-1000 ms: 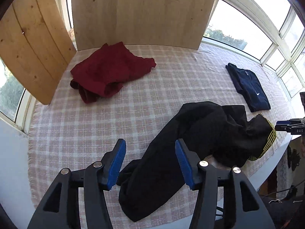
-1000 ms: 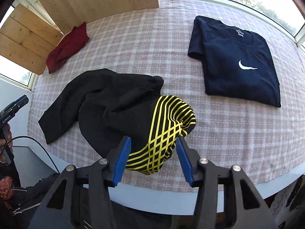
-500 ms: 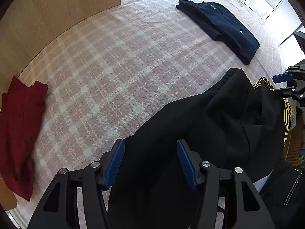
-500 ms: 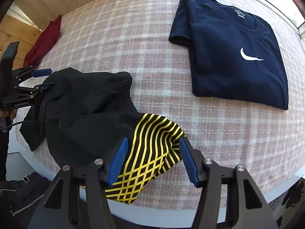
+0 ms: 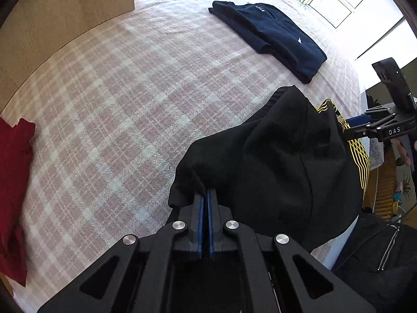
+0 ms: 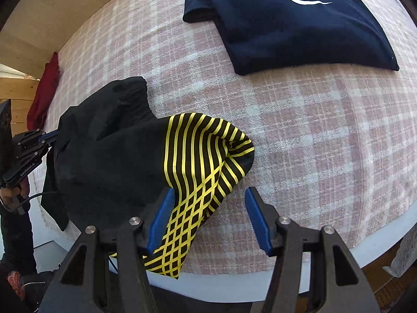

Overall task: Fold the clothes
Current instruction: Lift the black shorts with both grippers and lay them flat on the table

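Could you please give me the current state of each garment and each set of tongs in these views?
Black garment: crumpled, unfolded, one edge pinched.
Yellow-striped part: bunched, draping over the table edge.
Navy T-shirt: folded, lying flat.
Red garment: crumpled, unfolded.
Left tongs: shut on the black garment.
Right tongs: open around the yellow-striped part.

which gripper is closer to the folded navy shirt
Right. The right gripper hangs open over the yellow-striped part, just short of the navy shirt. The left gripper is clamped on the black garment's far end.
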A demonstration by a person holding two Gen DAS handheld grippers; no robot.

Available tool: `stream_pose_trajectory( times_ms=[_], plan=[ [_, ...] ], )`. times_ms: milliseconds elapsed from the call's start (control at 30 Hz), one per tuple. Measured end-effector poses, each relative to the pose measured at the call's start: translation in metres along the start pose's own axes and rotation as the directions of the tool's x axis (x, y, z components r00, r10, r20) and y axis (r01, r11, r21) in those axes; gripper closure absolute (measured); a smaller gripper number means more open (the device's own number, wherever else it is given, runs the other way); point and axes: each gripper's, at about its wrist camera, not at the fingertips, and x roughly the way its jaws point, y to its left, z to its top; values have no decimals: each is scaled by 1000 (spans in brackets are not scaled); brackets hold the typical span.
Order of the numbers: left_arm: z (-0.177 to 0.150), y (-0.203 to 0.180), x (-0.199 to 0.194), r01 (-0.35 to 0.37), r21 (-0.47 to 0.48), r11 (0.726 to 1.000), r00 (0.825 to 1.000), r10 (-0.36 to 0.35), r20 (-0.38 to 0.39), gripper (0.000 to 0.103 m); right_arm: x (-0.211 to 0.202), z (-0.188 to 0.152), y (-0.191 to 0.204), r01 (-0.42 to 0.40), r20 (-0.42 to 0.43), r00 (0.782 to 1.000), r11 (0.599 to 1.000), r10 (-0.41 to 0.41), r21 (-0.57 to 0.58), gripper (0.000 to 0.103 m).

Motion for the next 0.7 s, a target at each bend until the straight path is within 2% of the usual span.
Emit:
stream_pose_trajectory(
  times_ms=[67,100,133,167,233,333,400,500,567,633,700],
  plan=[
    [1,5,-9,7,-20,1000,1000,-7,23,101,1,2,9,-61,46,997,998,62,-14,50],
    [-1,11,-17,9,-33,999,999,-8,38,101,-1,3,16,-76,57,995,997,78,-28,58],
    [-2,17,-24,11,-45,999,999,-9,53,101,-2,4,22,-91,67,993,995,93,-42,88],
    [-4,22,-32,14,-57,998,998,-10,68,101,-3,6,30,-94,71,993,993,99,-65,97],
    [-5,31,-43,11,-83,997,995,-2,102,101,-13,10,45,-78,105,991,992,89,-104,97],
    [-14,49,-74,-41,-135,990,983,64,173,101,-31,34,63,-34,181,981,982,68,-186,97],
    [-22,62,-100,-85,-181,980,967,125,223,101,-53,50,77,-22,241,967,970,82,-244,97],
    [-40,79,-141,-154,-243,958,933,222,283,101,-80,57,104,-7,290,951,945,108,-328,97],
    [-66,85,-149,-168,-272,948,937,239,255,101,-97,62,122,4,318,940,925,126,-380,97],
    [-92,92,-157,-182,-301,936,940,255,225,100,-73,61,123,-3,245,964,925,104,-380,97],
    [-119,95,-123,-193,-318,928,967,234,97,94,-39,57,117,-15,147,986,926,75,-376,93]
  ],
)
